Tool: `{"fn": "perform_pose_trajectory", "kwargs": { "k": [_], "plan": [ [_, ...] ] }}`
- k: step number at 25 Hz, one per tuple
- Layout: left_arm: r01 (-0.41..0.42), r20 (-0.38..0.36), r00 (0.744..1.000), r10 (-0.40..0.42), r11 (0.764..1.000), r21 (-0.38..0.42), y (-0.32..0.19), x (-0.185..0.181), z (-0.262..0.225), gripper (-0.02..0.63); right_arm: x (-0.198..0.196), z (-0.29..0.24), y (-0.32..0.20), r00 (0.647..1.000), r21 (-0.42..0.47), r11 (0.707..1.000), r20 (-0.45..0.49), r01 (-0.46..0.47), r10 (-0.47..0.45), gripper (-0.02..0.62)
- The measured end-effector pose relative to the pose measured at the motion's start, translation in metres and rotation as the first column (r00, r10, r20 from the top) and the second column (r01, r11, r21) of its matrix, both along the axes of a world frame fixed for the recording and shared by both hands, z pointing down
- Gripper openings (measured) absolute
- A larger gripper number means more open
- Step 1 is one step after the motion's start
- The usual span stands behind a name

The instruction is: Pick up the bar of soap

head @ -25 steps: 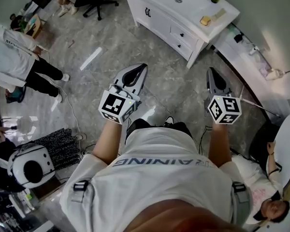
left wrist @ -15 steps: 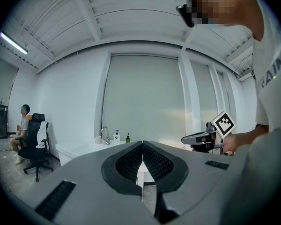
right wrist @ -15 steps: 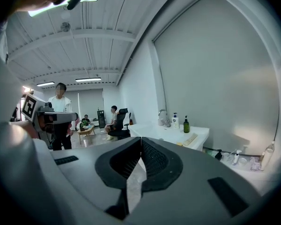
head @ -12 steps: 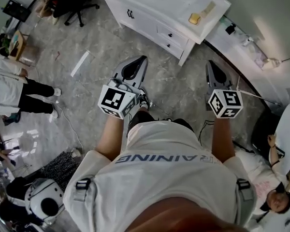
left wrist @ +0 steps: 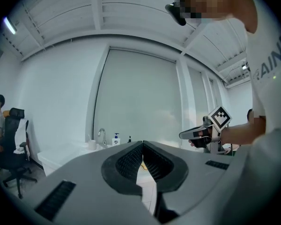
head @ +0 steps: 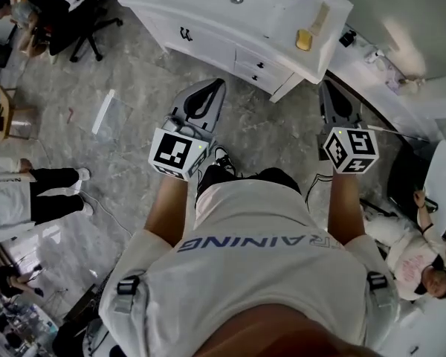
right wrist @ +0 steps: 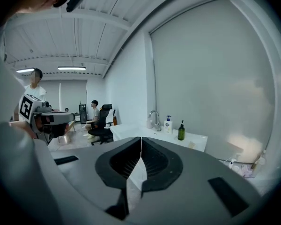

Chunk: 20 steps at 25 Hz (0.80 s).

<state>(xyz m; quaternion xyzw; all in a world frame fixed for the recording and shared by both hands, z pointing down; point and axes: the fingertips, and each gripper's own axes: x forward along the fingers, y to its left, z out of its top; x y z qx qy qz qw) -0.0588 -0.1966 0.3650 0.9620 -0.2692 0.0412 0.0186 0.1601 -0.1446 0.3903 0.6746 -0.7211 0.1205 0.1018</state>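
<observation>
The bar of soap is a small yellow block on the right end of the white vanity, beside a long beige piece. It also shows as a pale speck, the soap, in the right gripper view. My left gripper and right gripper are held out at waist height over the floor, short of the vanity. Both are shut with nothing between the jaws: the left gripper and the right gripper each show pads meeting.
On the vanity stand a green bottle, a pump dispenser and a faucet. An office chair and people are at the left; a person sits low at the right by cables on the floor.
The vanity has come closer and shifted toward the centre of the head view. Both grippers stay shut and level in front of me.
</observation>
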Motion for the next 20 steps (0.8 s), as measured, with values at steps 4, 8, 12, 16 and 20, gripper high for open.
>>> {"fn": "perform_pose_trajectory", "kwargs": {
  "k": [4,8,12,16,20],
  "plan": [
    [-0.028,-0.001,1.0,0.028,0.999,-0.016,-0.049,-0.013,0.012,0.011,-0.013,0.009,-0.04,0.999,-0.021,0.999,-0.02,-0.049,0.049,0.015],
    [-0.069,-0.02,0.997,0.068,0.996,-0.054,-0.077,-0.009,0.02,0.011,-0.01,0.014,-0.069,0.994,-0.033,0.994,-0.02,-0.104,0.103,0.015],
    [-0.114,-0.019,0.993,0.113,0.991,-0.069,-0.104,0.012,0.026,0.011,0.008,0.019,-0.089,0.988,-0.044,0.987,-0.037,-0.151,0.15,0.015],
    [-0.149,-0.006,0.989,0.149,0.987,-0.067,-0.131,0.04,0.025,0.011,0.035,0.025,-0.111,0.982,-0.042,0.981,-0.019,-0.187,0.186,0.015],
    [-0.161,0.018,0.987,0.162,0.985,-0.068,-0.165,0.086,0.022,0.011,0.079,0.04,-0.137,0.974,-0.064,0.972,0.006,-0.224,0.225,0.017]
  ]
}}
